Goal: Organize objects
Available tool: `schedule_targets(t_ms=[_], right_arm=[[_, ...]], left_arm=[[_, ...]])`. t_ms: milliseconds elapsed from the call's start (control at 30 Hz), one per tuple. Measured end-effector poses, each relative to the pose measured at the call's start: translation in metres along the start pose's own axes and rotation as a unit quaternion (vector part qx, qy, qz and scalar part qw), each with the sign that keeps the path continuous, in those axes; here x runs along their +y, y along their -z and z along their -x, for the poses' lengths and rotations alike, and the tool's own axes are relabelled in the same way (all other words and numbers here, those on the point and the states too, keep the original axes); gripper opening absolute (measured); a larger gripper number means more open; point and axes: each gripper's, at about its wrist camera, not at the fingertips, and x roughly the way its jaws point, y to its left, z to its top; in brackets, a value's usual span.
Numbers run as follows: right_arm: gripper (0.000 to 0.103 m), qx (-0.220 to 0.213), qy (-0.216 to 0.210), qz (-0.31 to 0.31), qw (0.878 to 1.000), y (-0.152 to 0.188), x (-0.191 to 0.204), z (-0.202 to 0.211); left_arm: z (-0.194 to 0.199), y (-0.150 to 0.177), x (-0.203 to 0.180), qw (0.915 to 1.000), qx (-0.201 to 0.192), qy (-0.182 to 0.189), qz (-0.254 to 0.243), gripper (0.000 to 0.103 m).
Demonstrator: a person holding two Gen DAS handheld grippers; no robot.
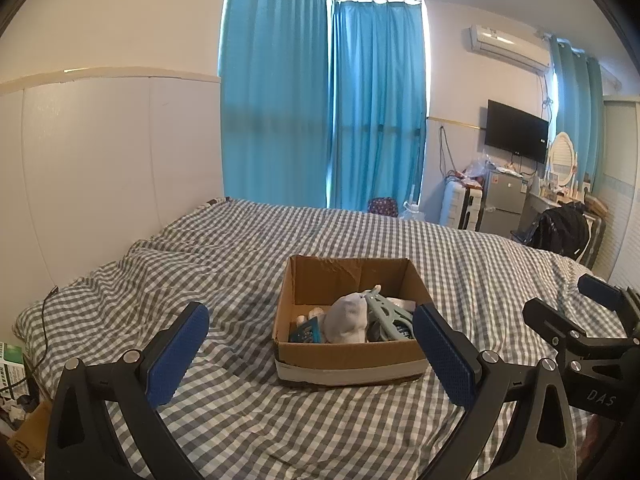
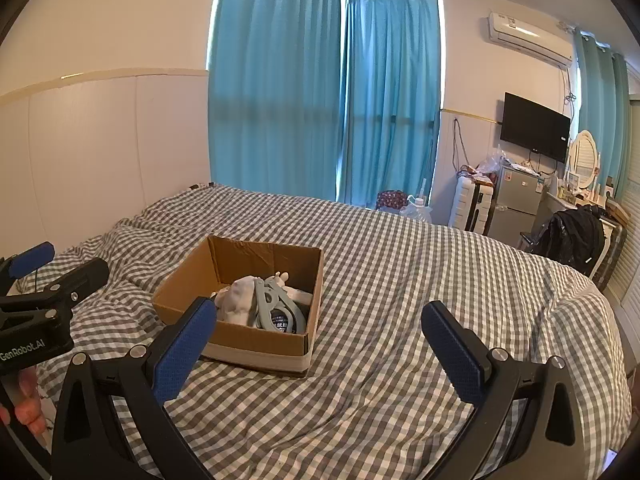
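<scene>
Both hand-held grippers wide, holding nothing: left (image 1: 311, 354), right (image 2: 318, 350). Box (image 1: 348, 354) ahead on bed (image 1: 240, 420), sock (image 1: 348, 318) and clips (image 1: 386, 312) inside. Likely between items; next pick needs reach into box.

A grey-and-white checked bedspread (image 1: 248, 264) is spread across the bed. Blue curtains (image 1: 320, 100) are hung at 12 o'clock. At 2 o'clock, an air conditioner (image 1: 508, 46) and a dark television (image 1: 516, 131) are mounted above a small grey fridge (image 1: 502, 202).
</scene>
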Motion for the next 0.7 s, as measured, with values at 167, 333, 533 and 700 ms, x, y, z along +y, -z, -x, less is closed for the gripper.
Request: schedule_targets(t_ms=[167,333,533,700], right_arm=[[0.103,0.0,-0.001,0.0,1.0,0.0005,-0.0009,0.0001],[0.103,0.002,-0.001,-0.001,1.0,0.002,-0.0011,-0.0003],[0.103,0.004,-0.001,-0.001,1.0,0.004,-0.0014,-0.0008],[0.103,0.006,-0.001,-0.001,1.0,0.005,-0.0003,-0.0023]], left_arm=[[0.0011,0.0003,-0.0003,1.0,-0.001,-0.001,-0.004,0.103],[0.0001,0.0005,0.0001,1.0,0.001,-0.001,-0.006,0.103],[-0.0002,0.001,0.0007,1.0,0.001,-0.002,-0.006,0.103],[-0.0002,0.0021,0.0012,1.0,0.002,-0.001,-0.006,0.103]])
